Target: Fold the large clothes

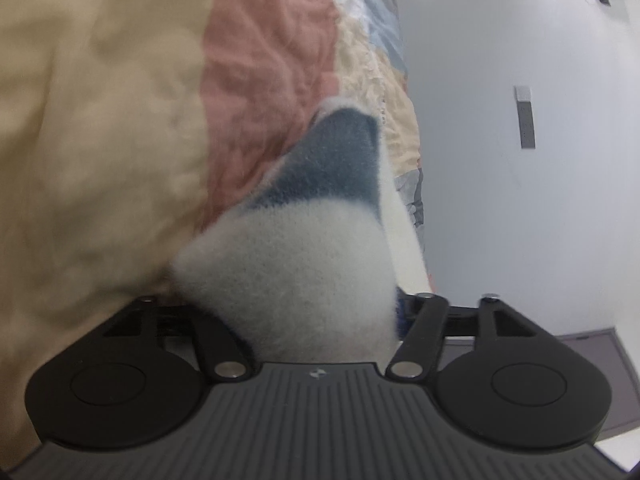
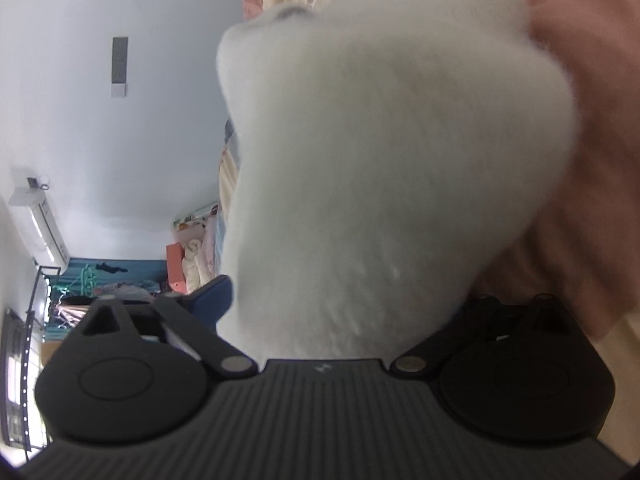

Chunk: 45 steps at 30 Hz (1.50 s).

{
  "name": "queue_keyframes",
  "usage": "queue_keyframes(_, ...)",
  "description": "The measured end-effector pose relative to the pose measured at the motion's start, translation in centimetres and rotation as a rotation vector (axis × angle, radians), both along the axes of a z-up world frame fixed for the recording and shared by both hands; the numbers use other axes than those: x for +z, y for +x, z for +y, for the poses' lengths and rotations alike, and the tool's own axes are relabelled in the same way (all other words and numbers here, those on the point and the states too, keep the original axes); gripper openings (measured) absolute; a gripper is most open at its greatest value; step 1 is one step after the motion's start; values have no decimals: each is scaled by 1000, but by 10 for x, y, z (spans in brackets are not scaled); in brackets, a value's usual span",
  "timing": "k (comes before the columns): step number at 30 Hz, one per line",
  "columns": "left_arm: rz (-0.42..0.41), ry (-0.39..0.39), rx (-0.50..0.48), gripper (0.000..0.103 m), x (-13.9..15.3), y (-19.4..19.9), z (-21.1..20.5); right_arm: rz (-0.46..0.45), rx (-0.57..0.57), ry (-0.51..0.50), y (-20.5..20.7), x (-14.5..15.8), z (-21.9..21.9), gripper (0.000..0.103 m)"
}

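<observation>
Your left hand-held gripper (image 1: pixel 292 300) has a fold of one fuzzy white garment (image 1: pixel 288 280) bunched between its jaws, grip unclear; its blue-patched tip points away over the bed (image 1: pixel 100 120). Your right hand-held gripper (image 2: pixel 344 320) stands wide, the garment filling it.

Both grippers are pointing forward and slightly downward: the left gripper (image 1: pixel 304 304) is standing about half open, the right gripper (image 2: pixel 340 312) is spreading wide, and the fingers of each are lying hidden behind fluffy fabric.
</observation>
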<state>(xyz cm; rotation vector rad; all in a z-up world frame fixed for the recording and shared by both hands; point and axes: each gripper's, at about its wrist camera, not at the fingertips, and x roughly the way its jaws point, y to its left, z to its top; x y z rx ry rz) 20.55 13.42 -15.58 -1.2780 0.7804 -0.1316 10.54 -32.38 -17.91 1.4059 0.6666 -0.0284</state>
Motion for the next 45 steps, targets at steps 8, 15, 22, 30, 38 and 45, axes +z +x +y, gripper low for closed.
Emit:
queue_keyframes(8,-57,88,-50,52,20,-1,-4,14,50,-119,6,12,3,63)
queue_keyframes(15,-149,116,-66,51,34,-20,-5,-52,104,-218,-4,40,5,49)
queue_keyframes(22,-220,131,-91,51,57,-50,-8,-88,153,-216,-22,64,-6,48)
queue_keyframes(30,-341,123,-108,51,112,-69,-33,-225,180,-204,-42,109,-32,48)
queue_keyframes(38,-429,114,-131,51,185,-38,-105,-355,142,-221,-35,169,-95,48)
queue_keyframes(45,-505,99,-205,51,228,17,-191,-429,114,-233,-23,210,-171,48)
